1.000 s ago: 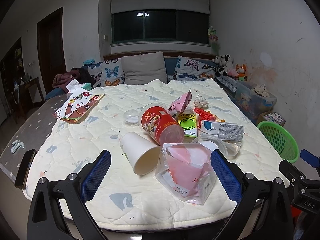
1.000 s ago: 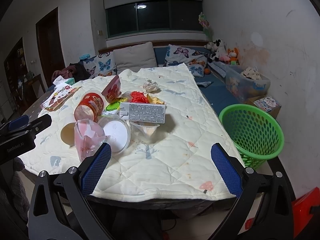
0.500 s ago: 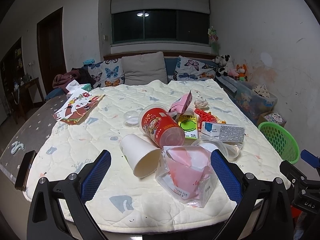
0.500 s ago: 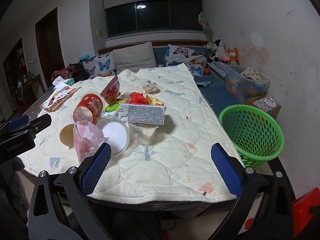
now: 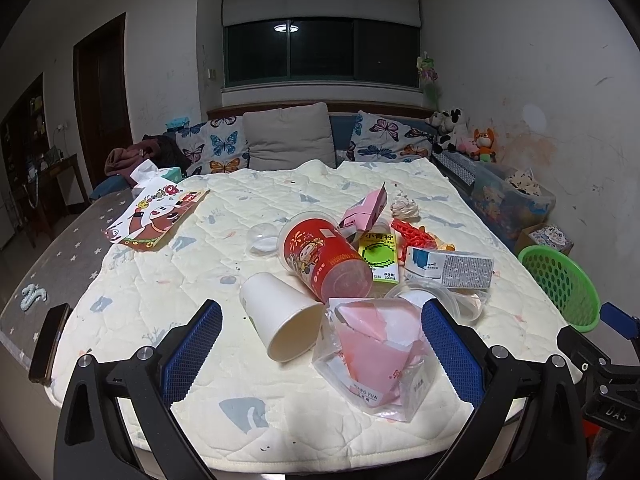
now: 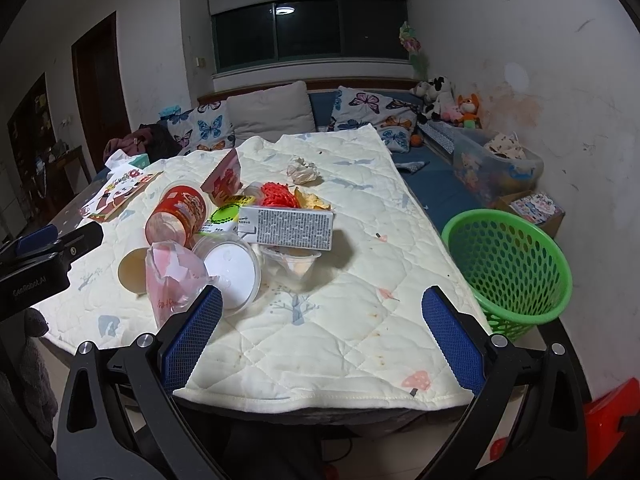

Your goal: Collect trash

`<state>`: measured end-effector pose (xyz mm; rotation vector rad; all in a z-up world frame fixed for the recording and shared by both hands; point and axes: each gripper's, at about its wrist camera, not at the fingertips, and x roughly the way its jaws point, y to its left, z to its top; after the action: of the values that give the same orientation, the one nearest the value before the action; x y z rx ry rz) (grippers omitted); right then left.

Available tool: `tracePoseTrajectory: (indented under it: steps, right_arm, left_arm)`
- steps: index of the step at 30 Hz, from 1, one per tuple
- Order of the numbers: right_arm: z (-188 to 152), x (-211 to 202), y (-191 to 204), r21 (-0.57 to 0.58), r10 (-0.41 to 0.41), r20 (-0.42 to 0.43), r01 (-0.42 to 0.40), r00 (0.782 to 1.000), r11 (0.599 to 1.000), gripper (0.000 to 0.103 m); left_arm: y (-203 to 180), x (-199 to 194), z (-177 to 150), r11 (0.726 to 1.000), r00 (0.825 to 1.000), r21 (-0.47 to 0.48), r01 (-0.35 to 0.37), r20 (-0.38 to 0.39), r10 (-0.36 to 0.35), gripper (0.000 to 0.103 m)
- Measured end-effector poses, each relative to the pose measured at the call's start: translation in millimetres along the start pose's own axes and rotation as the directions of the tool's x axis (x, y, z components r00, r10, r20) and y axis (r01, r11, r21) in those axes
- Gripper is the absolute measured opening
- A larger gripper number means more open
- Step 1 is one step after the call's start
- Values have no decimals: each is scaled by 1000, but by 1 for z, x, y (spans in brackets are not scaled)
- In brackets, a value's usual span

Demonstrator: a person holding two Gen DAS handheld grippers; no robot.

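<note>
A heap of trash lies on a quilted table [image 5: 168,280]: a white paper cup [image 5: 280,326] on its side, a red printed cup [image 5: 326,258], a clear bag with pink paper [image 5: 376,364], a white barcode box [image 5: 450,268], a green carton [image 5: 379,254], a pink carton [image 5: 366,208] and a crumpled paper ball [image 5: 405,208]. My left gripper [image 5: 322,354] is open, with the paper cup and bag between its fingers. My right gripper [image 6: 320,332] is open and empty over the table's near edge. The green mesh basket [image 6: 506,268] stands on the floor to the right.
A cartoon paper bag [image 5: 154,216] and a tissue box [image 5: 154,174] lie at the table's far left. A phone [image 5: 50,344] lies on the grey mat. A sofa with butterfly pillows [image 5: 288,146], a plastic bin [image 6: 494,170] and plush toys line the back.
Both grippers have drifted slightly; the trash heap sits a little nearer and more centred in both views. Nothing was grasped or let go.
</note>
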<state>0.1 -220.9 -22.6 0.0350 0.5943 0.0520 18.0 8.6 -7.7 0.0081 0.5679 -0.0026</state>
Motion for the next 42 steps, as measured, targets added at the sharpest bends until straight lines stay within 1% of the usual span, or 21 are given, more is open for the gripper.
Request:
tracePoseTrajectory:
  steps: [11,21,27,39,42]
  right_arm:
    - [9,13,0,-2,10,-11,-10,1000,1000,99]
    - [15,27,9,-19,64,-25,-64,998,998,99]
    - [16,36,16,-27,75,-41,-77,996,997,99]
    - [36,55,23,-23,105,-47,-106,993,994,99]
    - [40,62,25,-28,118,-60,-120,991,992,96]
  left_arm:
    - [10,12,17,1000,1000,-14,-9,-6,9,97]
    - [24,26,25,999,999,-36,-29,-29,28,97]
    - [30,32,29,998,999,-47,-37,-38,35,97]
    - [36,54,41,998,997,-55,-40,-68,36,97]
    - [40,61,43,997,996,-63,-45,-82,40,97]
